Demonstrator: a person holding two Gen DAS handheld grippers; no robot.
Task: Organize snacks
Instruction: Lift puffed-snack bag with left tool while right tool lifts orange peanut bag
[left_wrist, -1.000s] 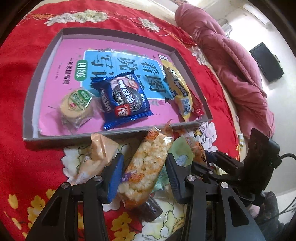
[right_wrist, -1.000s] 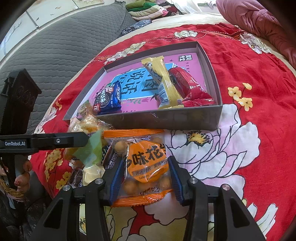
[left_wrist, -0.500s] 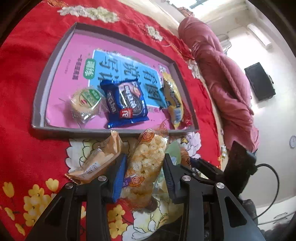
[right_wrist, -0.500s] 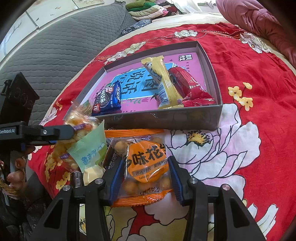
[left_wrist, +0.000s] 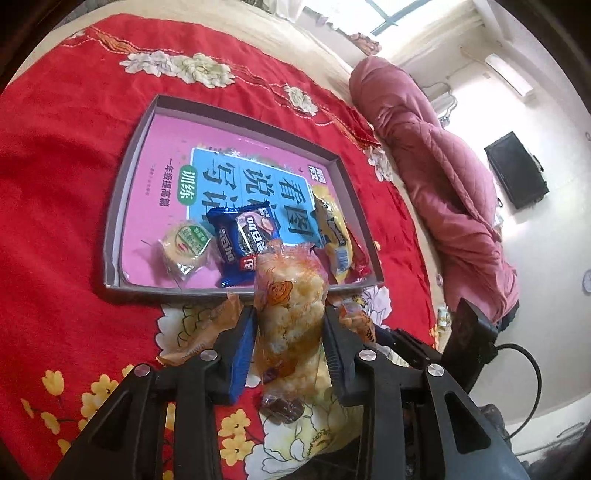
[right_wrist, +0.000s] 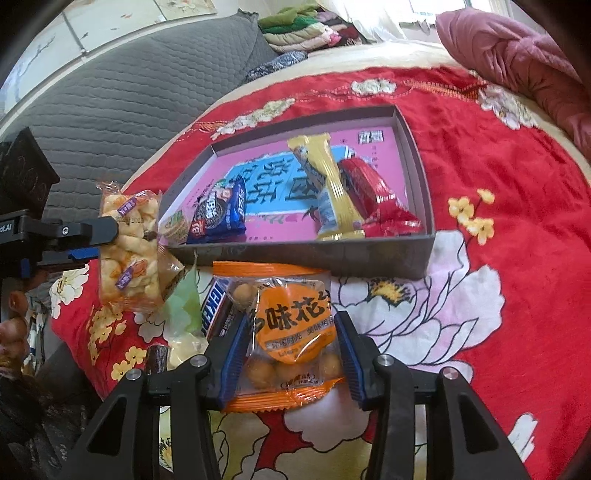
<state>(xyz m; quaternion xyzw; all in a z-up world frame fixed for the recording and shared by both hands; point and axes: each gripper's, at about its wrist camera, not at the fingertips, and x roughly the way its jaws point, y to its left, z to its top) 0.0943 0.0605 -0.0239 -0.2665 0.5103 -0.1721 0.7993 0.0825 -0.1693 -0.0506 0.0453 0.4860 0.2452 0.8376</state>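
Two tongs, both loaded. Your left gripper (left_wrist: 290, 341) has its jaws closing on the puffed-rice pack (left_wrist: 290, 314), pads pressing its sides; in the right wrist view that pack (right_wrist: 129, 251) hangs clear of the red bedspread (right_wrist: 517, 332), just short of the box's near-left corner. Your right gripper (right_wrist: 291, 360) straddles the orange peanut pack (right_wrist: 291, 332), pads at both edges, pack flat on the cloth; whether it's truly clenched I can't tell (no crumple shows).

Outward: gray box (left_wrist: 122, 206) lies just beyond both packs, w/ a round cookie (left_wrist: 186, 249), blue Oreo pack (left_wrist: 245, 243), yellow bar (right_wrist: 327, 192) and red bar (right_wrist: 376, 197) already inside. Loose on the cloth near the tongs: a Snickers bar (right_wrist: 214, 314), a green sachet (right_wrist: 183, 306), a tan wrapper (left_wrist: 203, 332).

Step in hand, I'd judge: carrying the rice pack to the box. Next move calls for clearing the near wall, then setting down on the bare pink floor toward the far left, away from the cookie.
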